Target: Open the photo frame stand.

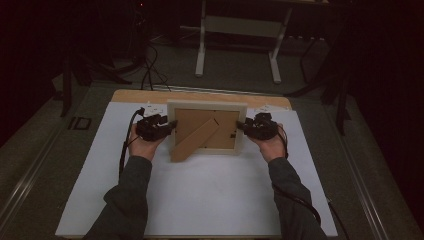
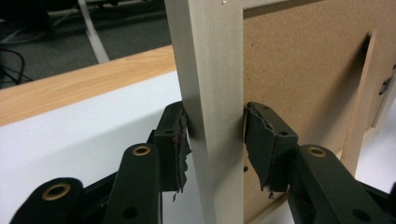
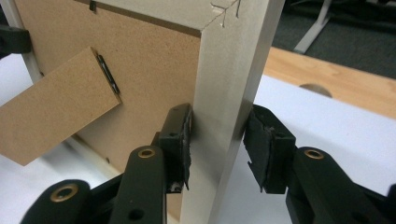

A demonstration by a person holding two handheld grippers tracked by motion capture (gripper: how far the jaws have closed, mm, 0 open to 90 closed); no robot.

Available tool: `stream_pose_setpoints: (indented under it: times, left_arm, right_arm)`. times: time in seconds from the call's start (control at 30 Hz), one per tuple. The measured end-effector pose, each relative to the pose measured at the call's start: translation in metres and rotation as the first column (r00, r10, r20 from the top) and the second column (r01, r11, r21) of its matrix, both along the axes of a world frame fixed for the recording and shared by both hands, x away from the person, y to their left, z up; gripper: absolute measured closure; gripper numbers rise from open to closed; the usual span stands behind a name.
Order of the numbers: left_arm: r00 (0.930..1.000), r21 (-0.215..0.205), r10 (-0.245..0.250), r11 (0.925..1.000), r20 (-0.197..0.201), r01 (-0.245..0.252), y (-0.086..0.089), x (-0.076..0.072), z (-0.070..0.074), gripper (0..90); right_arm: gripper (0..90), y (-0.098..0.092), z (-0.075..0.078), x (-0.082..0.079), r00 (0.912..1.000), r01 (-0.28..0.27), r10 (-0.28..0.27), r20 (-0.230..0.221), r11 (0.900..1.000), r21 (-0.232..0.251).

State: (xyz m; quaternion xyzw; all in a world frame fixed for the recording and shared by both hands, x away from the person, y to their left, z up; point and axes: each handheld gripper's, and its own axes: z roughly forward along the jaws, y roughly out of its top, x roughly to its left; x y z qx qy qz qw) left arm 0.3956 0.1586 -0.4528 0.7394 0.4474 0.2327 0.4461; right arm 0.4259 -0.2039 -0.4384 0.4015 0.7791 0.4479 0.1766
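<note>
A pale cream wooden picture frame with a brown fibreboard back [image 1: 206, 127] sits between the two grippers, with its back turned toward the person. The left gripper [image 1: 172, 125] is at the frame's left side. In the left gripper view, the left gripper [image 2: 215, 140] has one black jaw on each side of the frame's pale side bar [image 2: 210, 84]. Both jaws touch the wood, so this gripper is closed on the frame. The right gripper [image 1: 240, 125] is at the frame's right side. In the right gripper view, the right gripper [image 3: 217, 140] has its near jaw pressed on the pale side bar [image 3: 229, 93]. The other jaw is just beside the bar, and I cannot tell if it touches. A brown fibreboard stand leg [image 3: 51, 116] sticks out from the frame's back, off to the side of the right gripper's jaws. In the high view the same leg [image 1: 195, 141] slants down toward the left gripper's side. Under the grippers is a white sheet [image 1: 200, 200] lying on the light wooden surface [image 1: 200, 96]. A hand holds each gripper, the left hand [image 1: 142, 146] and the right hand [image 1: 272, 146], both in dark grey sleeves [image 1: 127, 200].
</note>
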Motion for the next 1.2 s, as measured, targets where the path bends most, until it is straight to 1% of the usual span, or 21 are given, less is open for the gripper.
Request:
stream_pose_setpoints:
  times: [0.13,0.27,0.43,0.47,0.57,0.7,0.77,0.87,0.93,1.0,1.1,1.13,1.2]
  left_arm:
    - [1.0000,0.007,-0.001,1.0000,0.001,0.001,0.000,-0.001,0.000,59.7]
    - [0.9998,-0.015,-0.007,0.9999,-0.021,0.006,0.001,-0.002,0.002,58.6]
    - [0.9994,-0.018,-0.024,0.9996,-0.026,0.023,0.000,-0.004,0.002,52.8]
    - [0.9993,-0.024,-0.025,0.9994,-0.027,0.025,-0.001,-0.004,0.003,52.8]
    - [0.9989,-0.032,-0.032,0.9990,-0.033,0.031,0.000,-0.004,0.003,49.0]
    - [0.9991,-0.049,-0.022,0.9986,-0.037,0.020,0.004,-0.008,0.004,42.5]
    - [0.9993,-0.068,-0.020,0.9975,-0.033,0.018,0.007,-0.012,0.006,42.1]
    - [0.9999,-0.073,-0.013,0.9972,-0.010,0.012,0.009,-0.021,0.010,42.1]
    - [0.9999,-0.067,-0.014,0.9977,0.003,0.014,0.009,-0.026,0.012,42.5]
    - [0.9996,-0.053,-0.024,0.9983,0.014,0.025,0.009,-0.032,0.013,43.8]
    - [0.9989,-0.022,-0.040,0.9989,0.025,0.040,0.005,-0.041,0.015,46.7]
    - [0.9983,-0.017,-0.051,0.9985,0.027,0.051,0.003,-0.043,0.015,47.7]
    - [0.9964,-0.016,-0.084,0.9963,0.011,0.085,0.000,-0.045,0.013,49.6]
  right_arm:
    - [61.0,0.001,0.000,-0.001,0.9999,-0.002,0.002,0.014,1.000,-0.006]
    - [61.3,0.001,0.000,-0.004,0.9997,-0.006,0.006,0.025,1.000,-0.014]
    - [61.8,-0.001,-0.001,-0.008,0.9992,-0.017,0.017,0.035,1.000,-0.004]
    - [61.8,-0.001,-0.001,-0.009,0.9991,-0.019,0.019,0.038,1.000,-0.003]
    - [61.9,-0.002,-0.001,-0.011,0.9987,-0.021,0.021,0.045,1.000,-0.005]
    - [61.9,-0.002,-0.001,-0.012,0.9983,-0.024,0.025,0.052,1.000,-0.005]
    - [61.9,-0.002,-0.001,-0.013,0.9984,-0.023,0.024,0.051,1.000,-0.006]
    - [61.9,-0.002,-0.001,-0.014,0.9984,-0.023,0.023,0.052,1.000,-0.006]
    - [62.0,-0.002,-0.001,-0.014,0.9984,-0.026,0.026,0.050,1.000,-0.006]
    - [62.1,-0.003,-0.001,-0.015,0.9985,-0.026,0.026,0.048,1.000,-0.007]
    - [62.1,-0.003,-0.001,-0.015,0.9984,-0.024,0.024,0.051,1.000,-0.006]
    - [62.1,-0.003,-0.001,-0.016,0.9984,-0.023,0.024,0.051,1.000,-0.005]
    - [62.1,-0.003,-0.001,-0.016,0.9984,-0.022,0.022,0.052,1.000,-0.003]
